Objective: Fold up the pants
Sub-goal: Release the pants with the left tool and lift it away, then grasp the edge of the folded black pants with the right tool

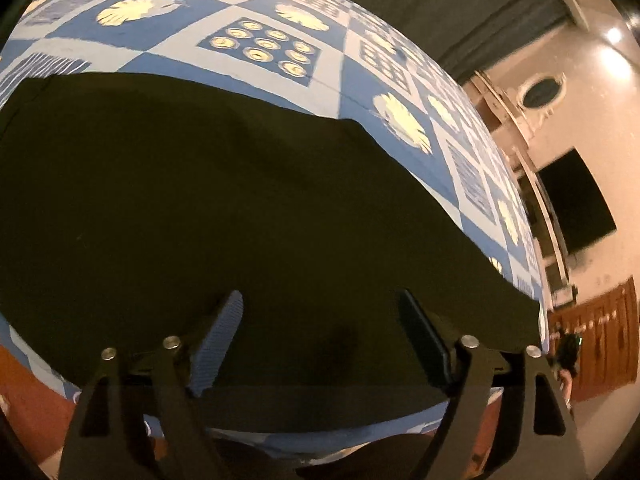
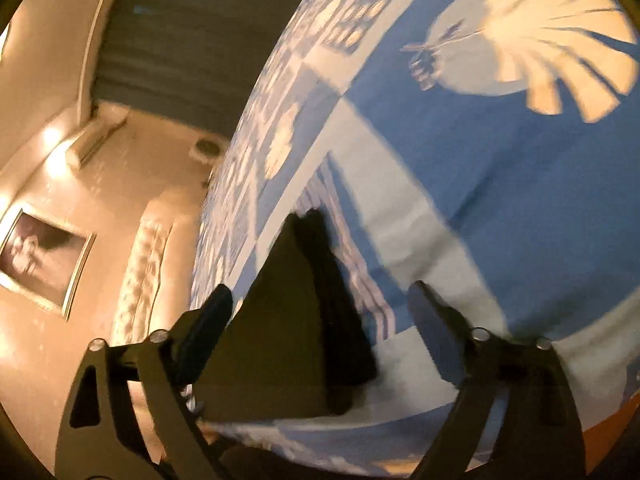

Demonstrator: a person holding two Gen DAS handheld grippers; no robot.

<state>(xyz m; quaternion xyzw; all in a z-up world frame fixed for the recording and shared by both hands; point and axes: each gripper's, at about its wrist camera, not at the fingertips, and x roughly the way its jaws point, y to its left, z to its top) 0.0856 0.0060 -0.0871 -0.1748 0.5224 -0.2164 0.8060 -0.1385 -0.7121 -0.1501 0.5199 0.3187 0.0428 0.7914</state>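
Observation:
Dark olive pants (image 1: 224,208) lie flat on a bed with a blue and white patterned cover (image 1: 248,20), filling most of the left wrist view. My left gripper (image 1: 320,300) hovers just above the near part of the cloth, jaws wide apart, nothing pinched between its fingers (image 1: 224,328). In the right wrist view a narrow end of the pants (image 2: 280,320) lies on the cover (image 2: 480,160). My right gripper (image 2: 318,292) stands open over that end, its pads clear of the cloth.
The bed's near edge runs below both grippers. A wall with a dark screen (image 1: 576,200) and wooden panelling (image 1: 600,340) stands right of the bed. The right wrist view shows a tufted headboard (image 2: 144,272), a framed picture (image 2: 40,256) and a dark curtain (image 2: 180,32).

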